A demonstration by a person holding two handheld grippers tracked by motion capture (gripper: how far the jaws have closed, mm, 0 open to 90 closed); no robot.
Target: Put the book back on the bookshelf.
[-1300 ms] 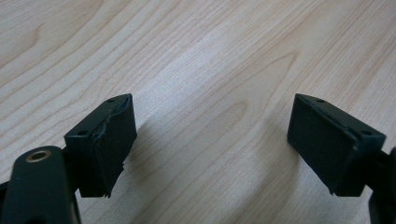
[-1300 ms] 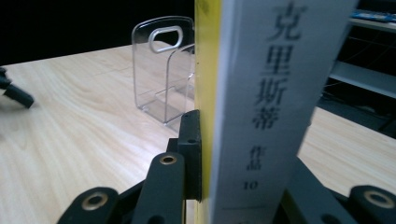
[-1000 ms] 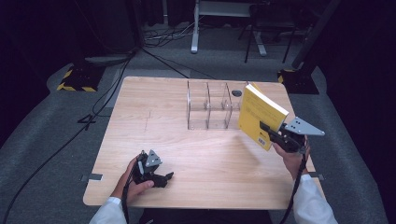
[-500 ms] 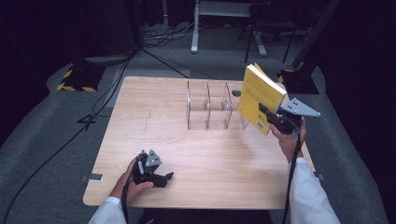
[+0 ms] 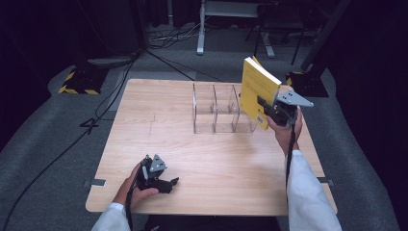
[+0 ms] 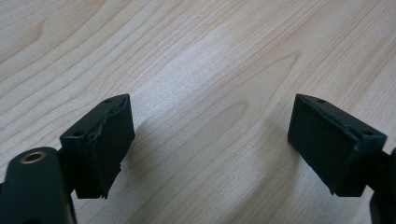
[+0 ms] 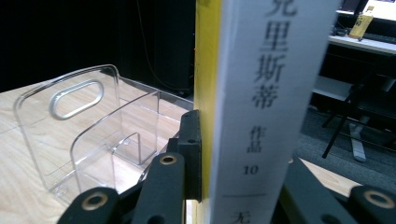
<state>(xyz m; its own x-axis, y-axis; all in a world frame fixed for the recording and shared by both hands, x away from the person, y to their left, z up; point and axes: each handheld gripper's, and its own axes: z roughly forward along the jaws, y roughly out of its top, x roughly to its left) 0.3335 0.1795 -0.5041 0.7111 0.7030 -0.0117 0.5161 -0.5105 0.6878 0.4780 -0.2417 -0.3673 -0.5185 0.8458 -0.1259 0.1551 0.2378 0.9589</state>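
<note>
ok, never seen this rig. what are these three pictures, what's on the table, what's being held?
No robot arm here: a person holds a handheld two-jaw gripper in each hand. The high view looks down on the wooden table from above the person's side. The other two come from cameras riding on each gripper, looking along its black jaws.

On the table stands a clear plastic rack with upright dividers. The right gripper is shut on a yellow book, held upright in the air beside the rack; in the right gripper view its white spine is up close. The left gripper rests near the table's front edge, jaws open with bare wood between them.
</note>
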